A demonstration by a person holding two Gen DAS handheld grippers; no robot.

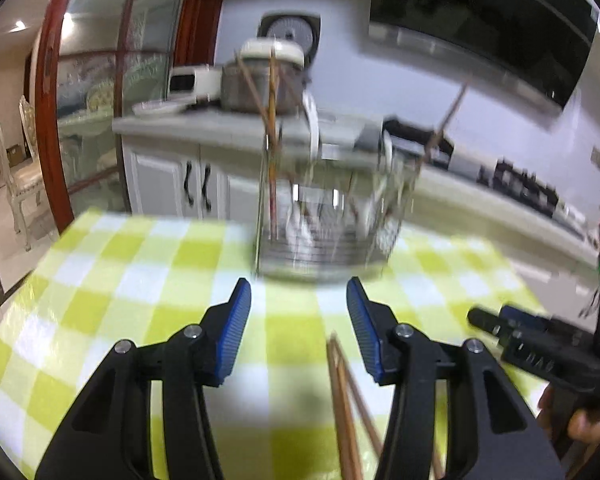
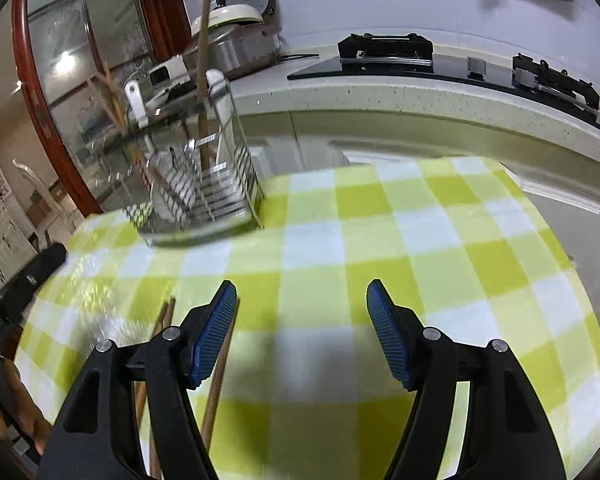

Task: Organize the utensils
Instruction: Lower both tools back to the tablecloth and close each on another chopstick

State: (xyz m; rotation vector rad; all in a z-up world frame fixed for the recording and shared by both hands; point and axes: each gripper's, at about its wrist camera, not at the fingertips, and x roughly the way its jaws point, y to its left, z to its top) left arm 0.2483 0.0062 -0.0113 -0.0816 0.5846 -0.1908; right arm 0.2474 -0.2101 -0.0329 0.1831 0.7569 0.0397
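A metal wire utensil rack (image 1: 324, 236) stands at the far side of the green-and-white checked table; it also shows in the right wrist view (image 2: 208, 196). Chopsticks (image 1: 273, 120) and white spoons stand in it. Several wooden chopsticks (image 1: 346, 408) lie on the cloth near me, also seen in the right wrist view (image 2: 220, 368), partly hidden by my fingers. My left gripper (image 1: 299, 320) is open and empty above the cloth. My right gripper (image 2: 302, 328) is open and empty; it appears in the left wrist view (image 1: 496, 322) at the right.
A kitchen counter (image 2: 380, 96) with a rice cooker (image 1: 264, 76) and a gas stove (image 2: 388, 54) runs behind the table. White cabinets (image 1: 180, 184) stand below. A glass door with a red frame (image 1: 48, 92) is at the left.
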